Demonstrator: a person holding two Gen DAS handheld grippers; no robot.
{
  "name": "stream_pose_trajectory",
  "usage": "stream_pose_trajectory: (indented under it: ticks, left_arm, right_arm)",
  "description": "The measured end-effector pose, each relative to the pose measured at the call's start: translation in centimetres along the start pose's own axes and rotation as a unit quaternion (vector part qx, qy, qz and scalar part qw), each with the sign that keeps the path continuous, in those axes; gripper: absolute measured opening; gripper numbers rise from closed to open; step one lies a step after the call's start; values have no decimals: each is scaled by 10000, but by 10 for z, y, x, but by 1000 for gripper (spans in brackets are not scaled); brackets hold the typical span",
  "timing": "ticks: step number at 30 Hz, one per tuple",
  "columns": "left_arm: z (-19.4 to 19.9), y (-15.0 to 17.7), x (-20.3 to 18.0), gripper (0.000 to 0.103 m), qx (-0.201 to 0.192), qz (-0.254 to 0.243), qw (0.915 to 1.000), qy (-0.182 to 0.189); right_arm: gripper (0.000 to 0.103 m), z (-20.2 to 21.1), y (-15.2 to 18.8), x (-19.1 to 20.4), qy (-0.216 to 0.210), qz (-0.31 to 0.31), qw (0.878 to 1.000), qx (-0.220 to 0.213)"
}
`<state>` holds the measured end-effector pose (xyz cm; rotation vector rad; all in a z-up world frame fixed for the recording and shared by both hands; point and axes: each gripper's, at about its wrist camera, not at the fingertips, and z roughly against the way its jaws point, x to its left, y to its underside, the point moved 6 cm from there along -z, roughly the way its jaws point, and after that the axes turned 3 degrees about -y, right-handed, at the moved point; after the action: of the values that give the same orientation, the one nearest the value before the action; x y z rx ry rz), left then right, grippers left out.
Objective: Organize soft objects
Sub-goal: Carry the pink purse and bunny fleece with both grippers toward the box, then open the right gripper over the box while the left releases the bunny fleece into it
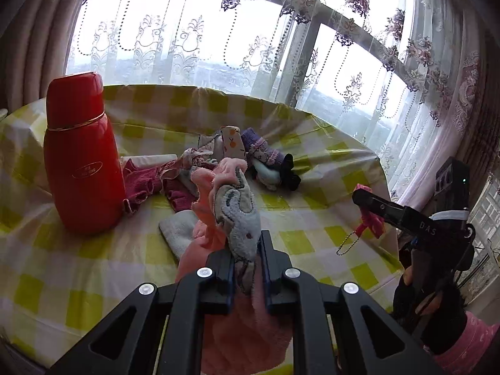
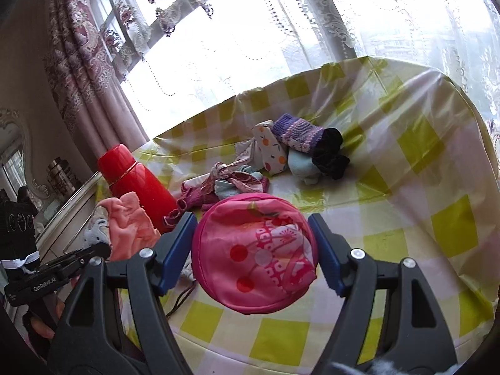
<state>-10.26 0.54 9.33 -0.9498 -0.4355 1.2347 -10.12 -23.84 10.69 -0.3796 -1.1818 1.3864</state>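
Observation:
My left gripper (image 1: 247, 250) is shut on a fluffy pink cloth with a grey patch (image 1: 237, 215), held above the table; the cloth also shows in the right wrist view (image 2: 128, 228). My right gripper (image 2: 253, 243) is shut on a round pink pouch (image 2: 254, 251) and holds it edge to edge above the table; in the left wrist view the right gripper (image 1: 368, 206) grips the pouch's pink edge (image 1: 372, 222). A pile of socks and small cloths (image 1: 237, 156) lies mid-table, also in the right wrist view (image 2: 281, 153).
A red thermos (image 1: 81, 156) stands at the left of the pile, also seen in the right wrist view (image 2: 137, 178). The table has a yellow-checked plastic cover (image 1: 312, 240). A white folded cloth (image 1: 181, 228) lies near the left gripper. Lace curtains and a window stand behind.

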Motion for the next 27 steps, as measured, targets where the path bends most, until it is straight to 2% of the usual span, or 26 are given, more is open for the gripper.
stream_pose_trajectory:
  ticks: [10,16,23,27]
  left_arm:
    - [20,12,16,15,-12,-317,9978,-577]
    - [38,19,32,15,-48,-417,9952,-883]
    - [65,27,53,15,-95,-502,9908,-1252]
    - [94,33,77,16,-258,-277,9874,-1535]
  right_arm:
    - [76,6,11,69,-229,820,9962,162]
    - [76,3,25,110,-523,1152,9909,466]
    - [76,-12,51,177,-1159,1709,9739,945]
    - [76,-8,62,221,-1420,2279,9598,822]
